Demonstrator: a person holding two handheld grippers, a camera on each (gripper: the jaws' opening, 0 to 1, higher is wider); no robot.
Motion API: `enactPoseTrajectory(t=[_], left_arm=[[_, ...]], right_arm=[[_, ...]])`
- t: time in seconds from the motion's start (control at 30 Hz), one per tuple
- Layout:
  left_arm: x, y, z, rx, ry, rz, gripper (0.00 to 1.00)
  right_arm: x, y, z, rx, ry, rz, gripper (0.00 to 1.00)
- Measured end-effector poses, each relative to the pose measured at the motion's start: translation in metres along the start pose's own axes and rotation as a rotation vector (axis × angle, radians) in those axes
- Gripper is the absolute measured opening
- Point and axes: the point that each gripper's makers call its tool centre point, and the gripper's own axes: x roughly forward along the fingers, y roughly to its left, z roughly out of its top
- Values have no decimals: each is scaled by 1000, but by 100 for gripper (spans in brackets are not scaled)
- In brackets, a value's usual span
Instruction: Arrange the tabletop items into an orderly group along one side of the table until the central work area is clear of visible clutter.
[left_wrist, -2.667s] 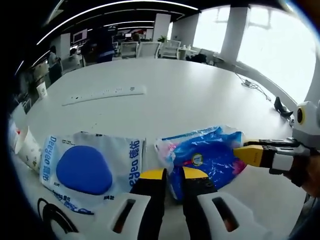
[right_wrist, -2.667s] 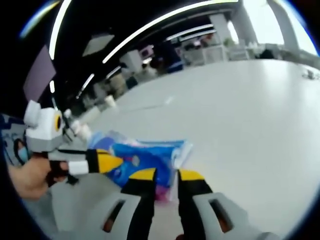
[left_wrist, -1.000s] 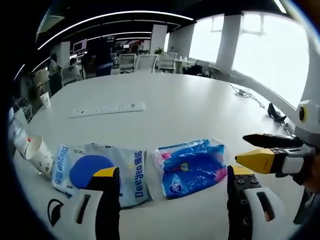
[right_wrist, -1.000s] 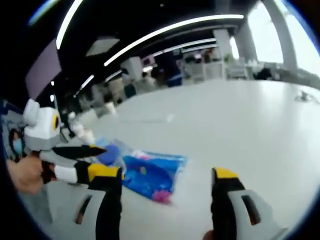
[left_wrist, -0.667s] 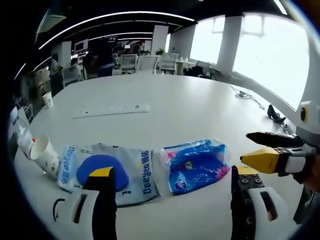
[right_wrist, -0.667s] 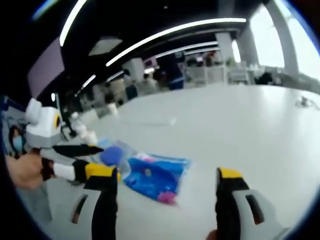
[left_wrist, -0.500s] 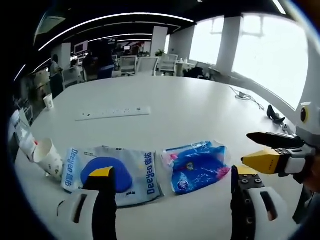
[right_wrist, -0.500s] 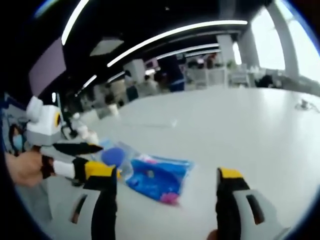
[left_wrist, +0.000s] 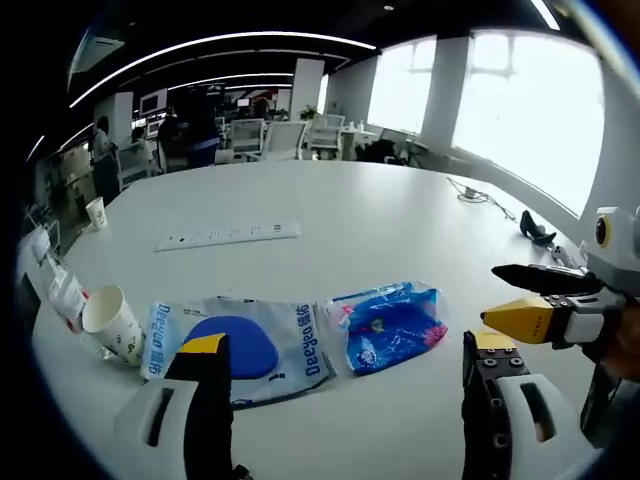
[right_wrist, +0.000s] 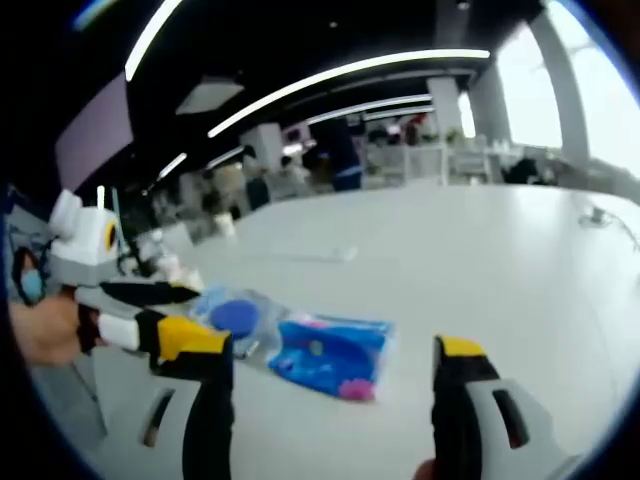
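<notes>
Left tongs (left_wrist: 340, 350) spread wide, nothing between the jaws, raised above the white surface (left_wrist: 380, 215). Right tongs (right_wrist: 335, 352) likewise gaping and empty; also seen entering the left gripper view at right edge (left_wrist: 520, 300), jaws apart, partly cut off by the frame. Left tongs also visible at left of the right gripper view (right_wrist: 170, 315), gripped by a hand (right_wrist: 40, 330), jaws apart.

Near edge of surface, in a row: paper cup (left_wrist: 113, 322) tipped over, a white wipes pack with blue oval lid (left_wrist: 232, 338) lying flat, a blue crinkled packet (left_wrist: 388, 320) just beside it, pink at the corners. Print on blue packet too small to read. More small items left of the cup (left_wrist: 62, 295), cut off by the rim, not identifiable. White power strip (left_wrist: 228, 235) lying farther back, well apart. Cable and small dark object (left_wrist: 535, 232) near the far right edge, unclear. In the right gripper view, wipes pack (right_wrist: 235, 320) partly hidden behind left tongs; blue packet (right_wrist: 330, 358) beside it, blurred.
</notes>
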Motion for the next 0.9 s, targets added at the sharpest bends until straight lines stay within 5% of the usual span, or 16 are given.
enactPoseTrajectory(t=[0.9], left_arm=[[-118, 116, -17, -6, -34, 70, 94]], right_arm=[[-9, 113, 11, -66, -13, 4, 79]])
